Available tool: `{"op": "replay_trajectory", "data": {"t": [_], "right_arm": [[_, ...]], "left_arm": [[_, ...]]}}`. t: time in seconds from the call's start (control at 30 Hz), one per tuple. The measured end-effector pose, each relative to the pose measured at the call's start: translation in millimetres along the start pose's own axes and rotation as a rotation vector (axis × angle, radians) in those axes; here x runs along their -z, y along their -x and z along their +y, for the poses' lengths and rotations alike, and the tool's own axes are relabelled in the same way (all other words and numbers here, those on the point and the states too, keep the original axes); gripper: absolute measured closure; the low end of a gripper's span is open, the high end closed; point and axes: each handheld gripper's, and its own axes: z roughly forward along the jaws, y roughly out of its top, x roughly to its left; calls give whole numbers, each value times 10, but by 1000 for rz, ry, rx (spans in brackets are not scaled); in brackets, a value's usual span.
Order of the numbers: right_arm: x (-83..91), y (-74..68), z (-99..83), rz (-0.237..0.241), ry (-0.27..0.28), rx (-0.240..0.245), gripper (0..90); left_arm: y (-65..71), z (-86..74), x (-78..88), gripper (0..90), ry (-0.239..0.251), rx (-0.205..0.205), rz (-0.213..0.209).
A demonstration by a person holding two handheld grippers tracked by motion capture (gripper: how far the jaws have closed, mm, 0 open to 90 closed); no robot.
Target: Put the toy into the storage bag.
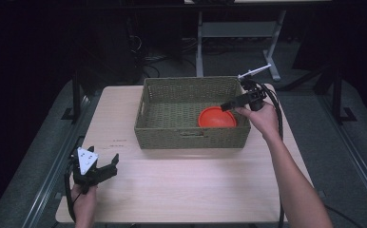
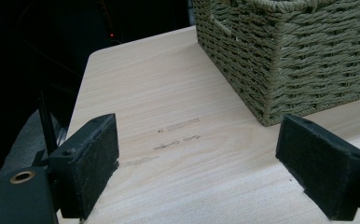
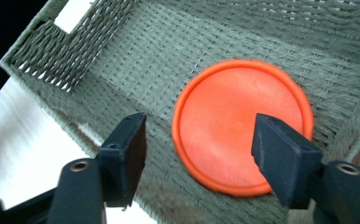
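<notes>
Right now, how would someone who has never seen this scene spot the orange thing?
On the pale wooden table stands a rectangular woven olive-green basket. In its near right corner lies a flat round orange plastic plate, under the right hand-held gripper. It is the one bright, smooth thing there.

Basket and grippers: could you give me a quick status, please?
Right gripper open over basket. Left gripper open, low over table. Orange plate lies inside, right end. Nothing blocking.

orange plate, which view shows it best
The right gripper view: the orange plate lies large and nearly whole on the basket floor. The high view shows it small, its near edge cut by the basket wall. The left gripper view gives the basket's outside.
</notes>
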Motion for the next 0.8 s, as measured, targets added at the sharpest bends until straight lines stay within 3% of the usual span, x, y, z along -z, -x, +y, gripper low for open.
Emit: {"op": "replay_trajectory", "data": {"t": [0.37, 0.53, 0.8], "right_arm": [[150, -48, -146, 70, 41, 18, 310], [161, -99, -200, 74, 45, 50, 305], [155, -75, -306, 89, 43, 61, 300]], "left_arm": [[-6, -3, 0, 127, 2, 0, 2], [-6, -4, -1, 127, 2, -1, 3], [-2, -4, -5, 127, -1, 2, 2]]}}
